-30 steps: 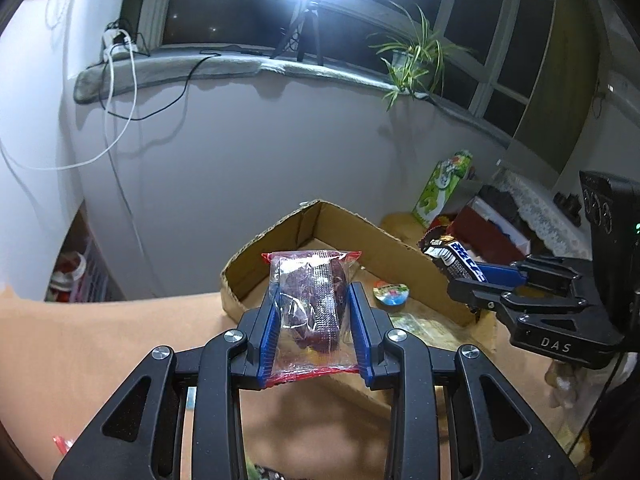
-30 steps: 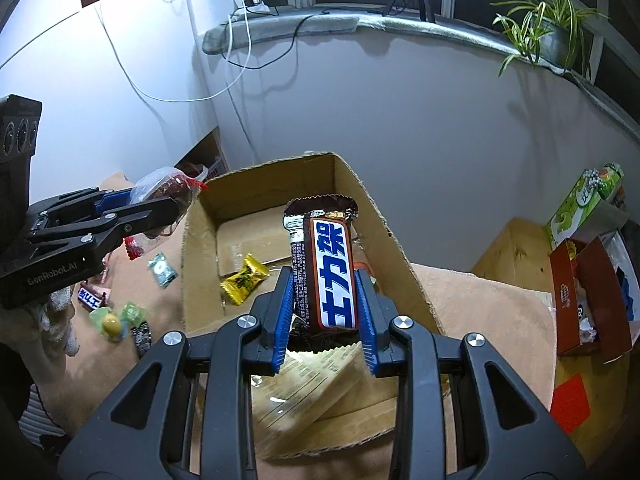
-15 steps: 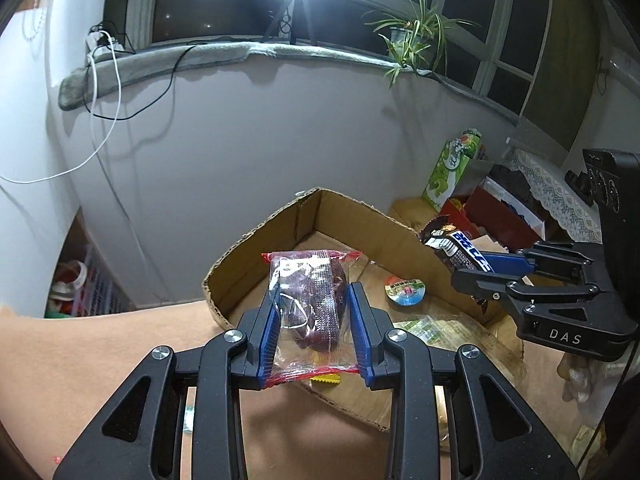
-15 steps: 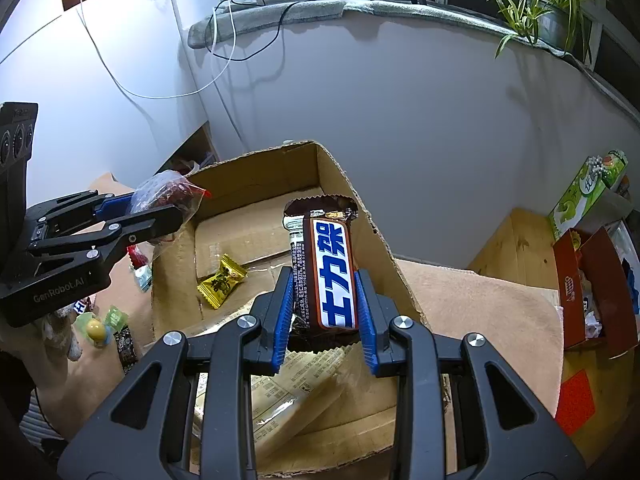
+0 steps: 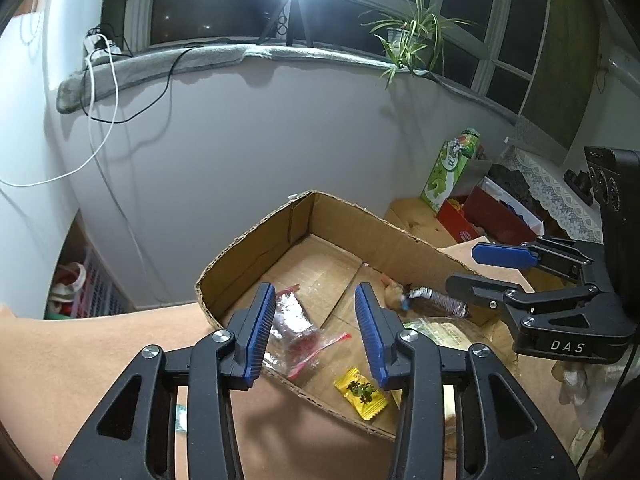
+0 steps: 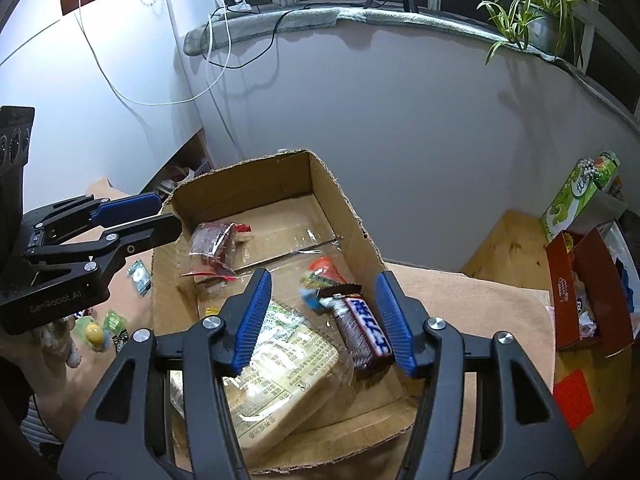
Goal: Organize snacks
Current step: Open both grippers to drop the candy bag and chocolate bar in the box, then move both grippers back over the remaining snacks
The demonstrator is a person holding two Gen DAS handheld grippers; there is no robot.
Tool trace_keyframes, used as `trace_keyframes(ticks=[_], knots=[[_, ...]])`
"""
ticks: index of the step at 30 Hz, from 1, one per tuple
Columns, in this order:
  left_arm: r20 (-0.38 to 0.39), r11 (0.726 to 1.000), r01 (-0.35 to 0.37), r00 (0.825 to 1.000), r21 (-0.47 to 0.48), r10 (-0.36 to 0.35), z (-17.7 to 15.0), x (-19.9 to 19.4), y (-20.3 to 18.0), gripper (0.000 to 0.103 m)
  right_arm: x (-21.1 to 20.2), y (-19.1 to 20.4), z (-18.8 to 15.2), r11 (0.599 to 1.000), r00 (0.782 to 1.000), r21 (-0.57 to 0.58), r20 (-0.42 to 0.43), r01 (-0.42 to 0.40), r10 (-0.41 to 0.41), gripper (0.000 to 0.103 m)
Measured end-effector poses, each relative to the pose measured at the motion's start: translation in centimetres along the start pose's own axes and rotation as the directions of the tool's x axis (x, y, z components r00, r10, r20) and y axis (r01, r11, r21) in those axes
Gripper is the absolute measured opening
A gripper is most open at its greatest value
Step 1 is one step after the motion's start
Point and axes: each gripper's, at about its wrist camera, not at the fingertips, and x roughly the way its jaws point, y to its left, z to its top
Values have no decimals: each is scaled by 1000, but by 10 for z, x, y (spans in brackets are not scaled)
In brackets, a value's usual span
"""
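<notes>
Two handheld grippers are hovering over an open cardboard box [image 6: 362, 236] sitting on a tan-covered surface w/ a white wall behind. The left gripper [image 5: 316, 334] is standing released, its jaws having just been opening; nothing is pressed between the blue pads. Below it a clear packet of dark red snacks [image 5: 294, 330] w/ red edges is lying on the box floor near the left wall. The right gripper [image 6: 322, 318] is likewise released, jaws just opened. Its brown chocolate bar [image 6: 362, 330] w/ a blue-and-white label is lying tilted in the box between the pads, touching neither, beside a large clear-wrapped pale packet [image 6: 276, 364]. A yellow candy [image 5: 360, 392] is lying by the near wall.
</notes>
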Motion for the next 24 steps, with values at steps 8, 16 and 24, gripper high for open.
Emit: trace_keyframes(ticks=[8, 16, 24], knots=[[21, 1000, 3, 1000, 1, -3, 0, -15, -3, 40, -19, 8, -2, 1000, 1000, -5, 20, 7, -6, 57], [54, 1000, 0, 999, -3, 1, -6, -45, -5, 40, -48, 30, -9, 1000, 999, -30, 49, 4, -3, 57], [90, 999, -10, 996, -31, 13, -21, -83, 7, 40, -77, 56, -21, 999, 996, -52, 83, -14, 18, 57]])
